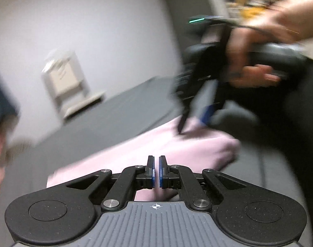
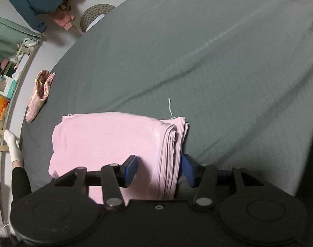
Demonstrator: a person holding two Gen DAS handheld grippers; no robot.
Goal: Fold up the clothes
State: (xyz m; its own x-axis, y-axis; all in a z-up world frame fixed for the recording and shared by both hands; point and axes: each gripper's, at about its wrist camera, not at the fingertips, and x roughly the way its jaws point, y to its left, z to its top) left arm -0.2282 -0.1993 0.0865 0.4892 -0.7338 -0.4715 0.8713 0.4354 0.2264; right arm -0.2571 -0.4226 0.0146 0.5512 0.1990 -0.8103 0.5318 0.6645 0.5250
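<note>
The folded pink garment [image 2: 115,144] lies on the grey bed sheet [image 2: 218,61], near its edge at about 7 o'clock in the right wrist view. It is a thick, many-layered stack. Its long axis runs roughly from 6 to 12 o'clock in that view, with the stacked fold edges along its 3 o'clock side and a rounded fold at 9 o'clock. A loose pale thread [image 2: 170,109] stands up from its far corner at 1 o'clock.

The right gripper [image 2: 159,170] has its jaws spread wide, straddling the layered edge of the garment; the blue pads [image 2: 130,170] sit on either side of the stack, not pressed against it. In the left wrist view, which is blurred, the left gripper [image 1: 156,174] has its jaws drawn almost together with a thin gap; pink cloth shows behind and below them, but I cannot tell whether any is pinched.

At 10 o'clock from the garment, on the sheet's edge, lies a small patterned pink pouch [image 2: 40,94]. Further out at 11 o'clock hangs a dark teal jacket [image 2: 39,0], and at 9 o'clock is a cluttered shelf [image 2: 2,94]. A white-gloved hand [image 2: 12,146] with a black sleeve is at 8 o'clock. The sheet beyond the garment from 12 to 3 o'clock is bare, with shallow creases.
</note>
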